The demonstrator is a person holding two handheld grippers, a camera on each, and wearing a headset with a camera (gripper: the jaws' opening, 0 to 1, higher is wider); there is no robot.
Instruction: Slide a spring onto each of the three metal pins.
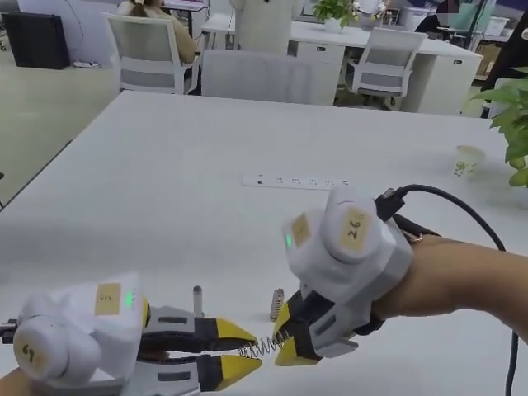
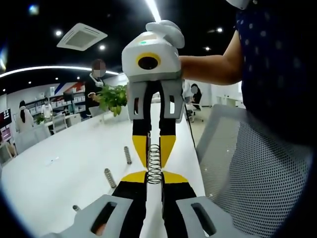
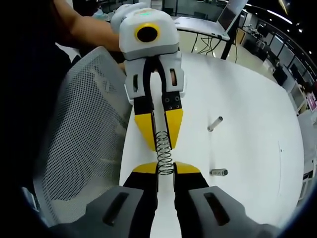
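Note:
A small steel spring (image 1: pixel 262 346) is stretched level between my two grippers, just above the white table's near edge. My left gripper (image 1: pixel 256 349) is shut on its left end and my right gripper (image 1: pixel 280 340) on its right end. In the left gripper view the spring (image 2: pixel 154 156) runs from my own yellow tips (image 2: pixel 154 174) up into the right gripper (image 2: pixel 153 166). The right gripper view shows the same spring (image 3: pixel 163 148) between my own tips (image 3: pixel 166 167) and the left gripper (image 3: pixel 161 148). Behind the grippers stand a bare pin (image 1: pixel 197 299) and a pin wearing a spring (image 1: pixel 277 304).
A white power strip (image 1: pixel 295 181) lies mid-table, and a paper cup (image 1: pixel 468 159) stands at the far right near a plant (image 1: pixel 510 115). A black cable (image 1: pixel 462 206) trails from the right gripper. A mesh chair (image 3: pixel 84 134) sits close by the table's near edge.

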